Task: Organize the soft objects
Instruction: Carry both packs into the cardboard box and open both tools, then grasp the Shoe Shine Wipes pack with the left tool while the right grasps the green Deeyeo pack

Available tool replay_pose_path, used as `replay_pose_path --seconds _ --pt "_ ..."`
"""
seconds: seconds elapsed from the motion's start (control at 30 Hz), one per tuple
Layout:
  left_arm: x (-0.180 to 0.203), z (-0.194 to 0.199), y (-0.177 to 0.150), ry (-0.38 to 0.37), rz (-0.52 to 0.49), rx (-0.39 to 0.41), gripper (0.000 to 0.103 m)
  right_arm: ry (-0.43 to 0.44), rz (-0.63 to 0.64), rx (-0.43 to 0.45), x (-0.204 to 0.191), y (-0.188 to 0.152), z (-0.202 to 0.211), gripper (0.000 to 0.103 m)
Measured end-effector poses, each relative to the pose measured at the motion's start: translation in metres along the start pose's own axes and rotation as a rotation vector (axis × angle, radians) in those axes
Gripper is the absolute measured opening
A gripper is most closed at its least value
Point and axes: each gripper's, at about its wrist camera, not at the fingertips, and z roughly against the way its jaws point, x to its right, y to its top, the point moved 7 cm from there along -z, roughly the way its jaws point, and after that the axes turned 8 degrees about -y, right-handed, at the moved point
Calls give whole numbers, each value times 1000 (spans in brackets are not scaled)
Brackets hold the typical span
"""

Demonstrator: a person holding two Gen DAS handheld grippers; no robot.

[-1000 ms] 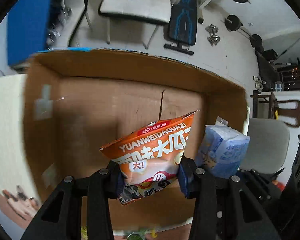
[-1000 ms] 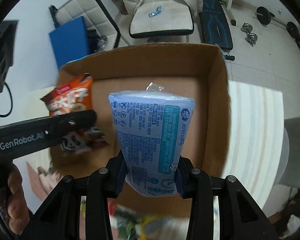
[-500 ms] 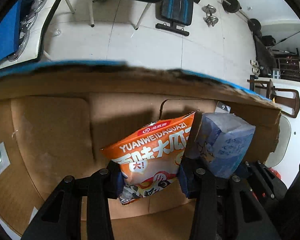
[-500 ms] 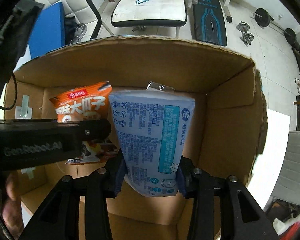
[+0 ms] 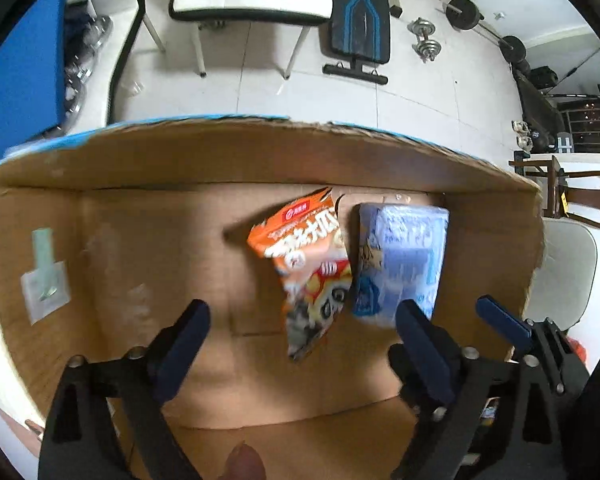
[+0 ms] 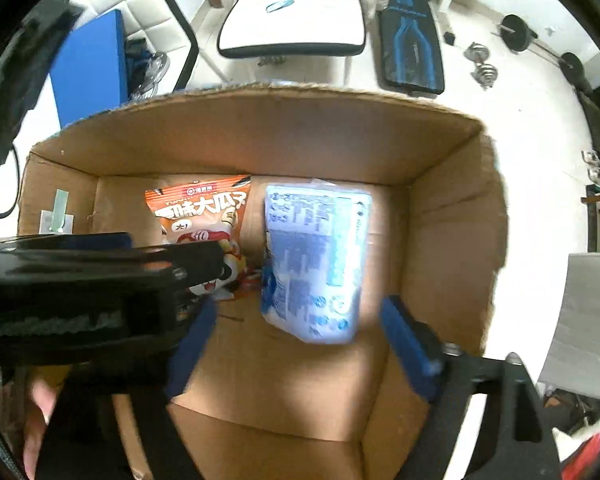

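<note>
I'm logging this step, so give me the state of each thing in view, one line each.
Left gripper: jaws just opened wide, nothing between them.
Right gripper: jaws just opened wide, holding nothing.
Orange snack bag: released, inside the box.
Blue tissue pack: released, inside the box beside the snack bag.
Cardboard box: open-topped.

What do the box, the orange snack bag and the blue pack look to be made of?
Box: brown matte cardboard, with rough torn edges.
Orange snack bag: glossy printed film, probably plastic or foil laminate.
Blue pack: thin shiny plastic wrap; contents look soft but cannot be seen.
</note>
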Motion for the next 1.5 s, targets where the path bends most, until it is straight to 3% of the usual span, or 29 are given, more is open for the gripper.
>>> replay_pose_path --seconds 0.07,0.13,0.33,0.7,0.97,1.1,1.17,1.3,1.4,1.5 --pt "-2 10 -11 9 -8 18 97 5 -17 7 4 -8 6 93" --pt "-9 19 -24 33 -22 38 97 6 -30 21 6 -19 15 103" --pt "-20 48 -69 151 -59 143 97 3 -37 47 4 -51 34 103" --pt "-10 111 -134 211 -77 350 97 36 -49 138 1 -116 94 103" --pt "-2 144 -167 248 -93 408 97 96 -78 217 0 -149 146 103" --pt "-17 151 -199 276 -66 415 97 123 -73 209 0 -175 155 103" --pt "-32 144 -219 304 -51 401 97 144 -57 162 -5 -203 143 103" --pt "-85 99 -277 373 13 290 97 183 -25 18 -26 -257 98 103" --pt "-128 60 -313 364 92 190 93 221 -22 -97 -42 -295 55 103" --pt "-158 30 -338 371 162 130 82 247 -29 -149 -58 -314 26 90"
